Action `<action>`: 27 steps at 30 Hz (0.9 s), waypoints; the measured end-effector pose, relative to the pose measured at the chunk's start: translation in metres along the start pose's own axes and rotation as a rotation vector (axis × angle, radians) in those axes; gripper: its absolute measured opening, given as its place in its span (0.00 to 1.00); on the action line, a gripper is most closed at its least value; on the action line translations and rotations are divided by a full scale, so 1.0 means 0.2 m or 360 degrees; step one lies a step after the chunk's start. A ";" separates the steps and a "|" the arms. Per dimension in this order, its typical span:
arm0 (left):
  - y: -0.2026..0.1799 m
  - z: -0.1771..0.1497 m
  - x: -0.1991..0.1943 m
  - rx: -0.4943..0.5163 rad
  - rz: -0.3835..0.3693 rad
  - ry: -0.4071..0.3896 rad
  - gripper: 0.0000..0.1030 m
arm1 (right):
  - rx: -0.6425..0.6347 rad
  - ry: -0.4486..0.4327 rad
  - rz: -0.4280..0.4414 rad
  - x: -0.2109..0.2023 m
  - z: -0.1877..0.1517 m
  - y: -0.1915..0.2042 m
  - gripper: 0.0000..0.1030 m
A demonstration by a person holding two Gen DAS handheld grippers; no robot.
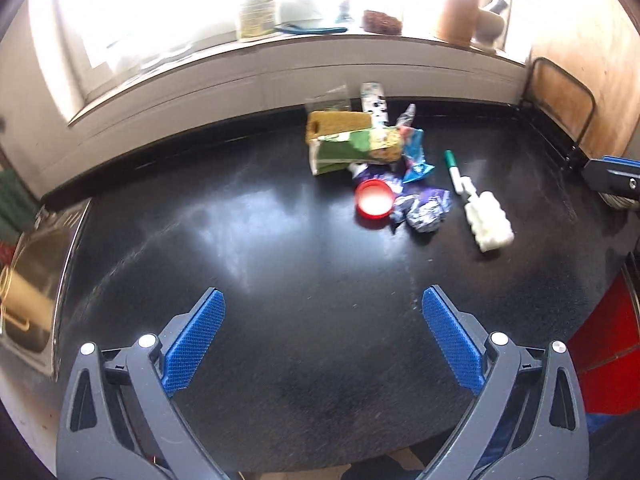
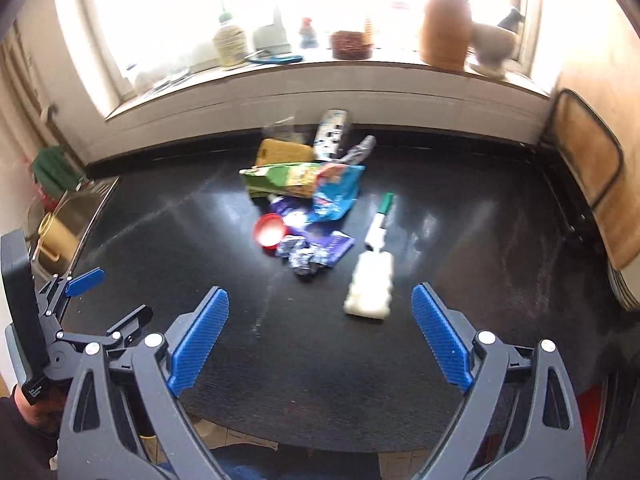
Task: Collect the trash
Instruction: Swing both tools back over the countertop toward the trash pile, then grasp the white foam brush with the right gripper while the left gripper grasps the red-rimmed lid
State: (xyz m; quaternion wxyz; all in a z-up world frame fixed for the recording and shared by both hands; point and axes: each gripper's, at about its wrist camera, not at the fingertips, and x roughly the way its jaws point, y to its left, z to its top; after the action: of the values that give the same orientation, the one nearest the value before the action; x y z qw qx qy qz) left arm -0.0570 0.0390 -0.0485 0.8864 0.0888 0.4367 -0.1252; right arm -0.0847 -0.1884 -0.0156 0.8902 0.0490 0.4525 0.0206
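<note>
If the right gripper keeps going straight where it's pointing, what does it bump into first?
Probably the bare black countertop. The right gripper is open, empty and tilted downward. The nearest item is the white foam brush, slightly right of its centre line; depth is hard to judge.

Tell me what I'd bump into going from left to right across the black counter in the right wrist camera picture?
Yellow pot in the sink → red lid → crumpled purple wrapper → white sponge brush with the green handle → wooden board leaning at the far right.
</note>
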 end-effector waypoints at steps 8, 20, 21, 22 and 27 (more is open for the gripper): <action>-0.15 0.09 0.14 0.0205 0.0014 0.0044 0.93 | 0.0073 0.0029 -0.0006 0.04 -0.01 -0.09 0.87; -0.17 0.21 0.50 0.0172 0.0056 0.0170 0.93 | -0.0035 0.0141 -0.0001 0.30 0.08 -0.21 0.87; -0.17 0.22 0.54 0.0164 0.0056 0.0175 0.93 | -0.0051 0.0160 0.0003 0.34 0.09 -0.22 0.87; -0.16 0.24 0.58 0.0154 0.0055 0.0181 0.93 | -0.0064 0.0176 0.0006 0.38 0.09 -0.22 0.87; -0.17 0.34 0.78 0.0102 0.0021 0.0230 0.93 | -0.0138 0.0298 0.0013 0.60 0.08 -0.25 0.87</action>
State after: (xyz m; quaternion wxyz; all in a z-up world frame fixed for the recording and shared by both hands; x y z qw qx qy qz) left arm 0.0762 -0.0338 -0.1330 0.8501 0.1288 0.4947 -0.1266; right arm -0.0014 -0.2293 -0.1074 0.8453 0.0101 0.5320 0.0482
